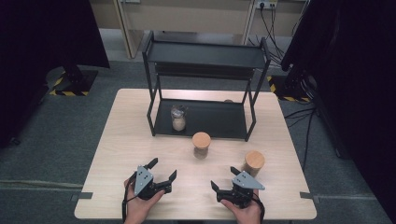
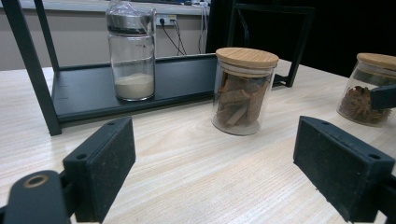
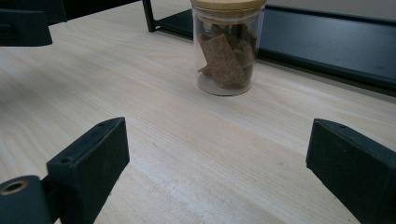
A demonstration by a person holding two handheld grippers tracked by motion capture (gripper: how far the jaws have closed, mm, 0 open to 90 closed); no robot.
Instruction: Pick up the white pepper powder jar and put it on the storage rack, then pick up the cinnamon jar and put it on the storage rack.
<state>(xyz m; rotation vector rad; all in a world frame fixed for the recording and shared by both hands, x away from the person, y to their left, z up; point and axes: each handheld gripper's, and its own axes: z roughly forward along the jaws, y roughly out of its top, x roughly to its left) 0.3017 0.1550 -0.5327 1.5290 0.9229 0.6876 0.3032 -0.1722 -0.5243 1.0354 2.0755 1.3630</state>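
Table (image 1: pixel 121 154): pale wood, bears everything below. Rack (image 1: pixel 205 56): black, two shelves, at the far middle of the table; the top shelf is bare as far as I can see. Bottle (image 1: pixel 178 117): clear glass with a metal-rimmed cap, upright on the left of the rack's lower shelf, a low layer of pale powder or grain at the bottom. Middle jar (image 1: pixel 201 145): clear glass, flat wooden lid, upright on the table just in front of the rack; holds brown flat pieces like bark or cork chips, about two-thirds full. Right jar (image 1: pixel 254 163): same make, wooden lid on, near my right tongs; holds darker, crumpled brown bits, exact kind not clear. My left tongs (image 1: pixel 162 170): released, jaws wide, nothing between them, resting near the table's near edge and facing the middle jar. My right tongs (image 1: pixel 224 178): likewise released and empty, near edge, with the right jar just beyond them and the middle jar ahead in the right gripper view. Step in hand, as I judge it: reaching for a jar. To do it well, I would come in level, keep the jaws wide until they straddle the glass body below the lid, then close squarely so the round wall does not slip or tip.
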